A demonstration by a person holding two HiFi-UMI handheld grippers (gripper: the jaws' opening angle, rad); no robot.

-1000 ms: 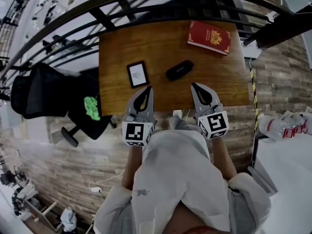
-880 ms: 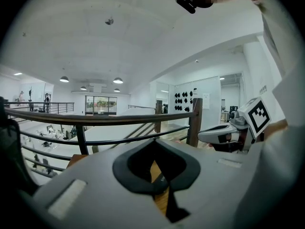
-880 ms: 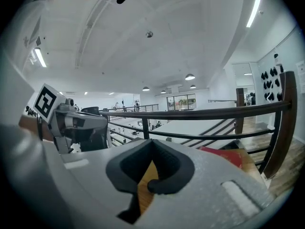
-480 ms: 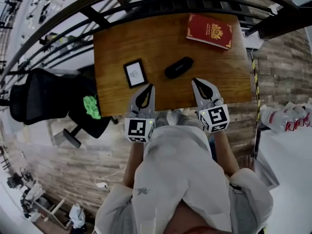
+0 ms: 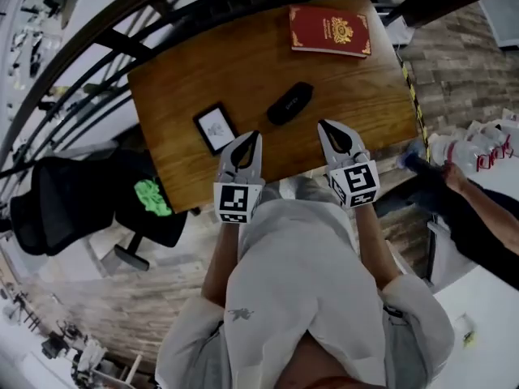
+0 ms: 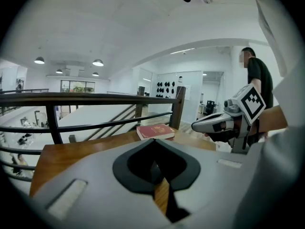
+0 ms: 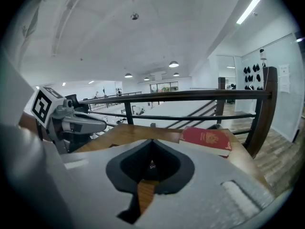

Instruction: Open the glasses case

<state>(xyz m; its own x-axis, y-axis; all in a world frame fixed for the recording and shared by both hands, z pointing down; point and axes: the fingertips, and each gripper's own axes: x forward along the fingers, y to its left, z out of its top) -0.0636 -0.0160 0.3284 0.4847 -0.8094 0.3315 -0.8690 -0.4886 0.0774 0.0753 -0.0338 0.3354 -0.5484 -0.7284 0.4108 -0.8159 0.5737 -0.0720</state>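
Nothing opened yet: the black oval glasses case (image 5: 290, 104) lies closed in the middle of the brown wooden desk (image 5: 357, 96), untouched. The left gripper (image 5: 254, 138) and the right gripper (image 5: 323, 126) hover over the desk's near edge, short of the case, each with jaws pressed together and empty. Reaching, gripping and lifting the lid all remain.

Table (image 5: 186, 79) is seen steeply from above left gripper (image 5: 253, 138) and right gripper (image 5: 324, 126); gripper views are aimed low along the jaws. Red book (image 5: 330, 31) ahead is shared by all.
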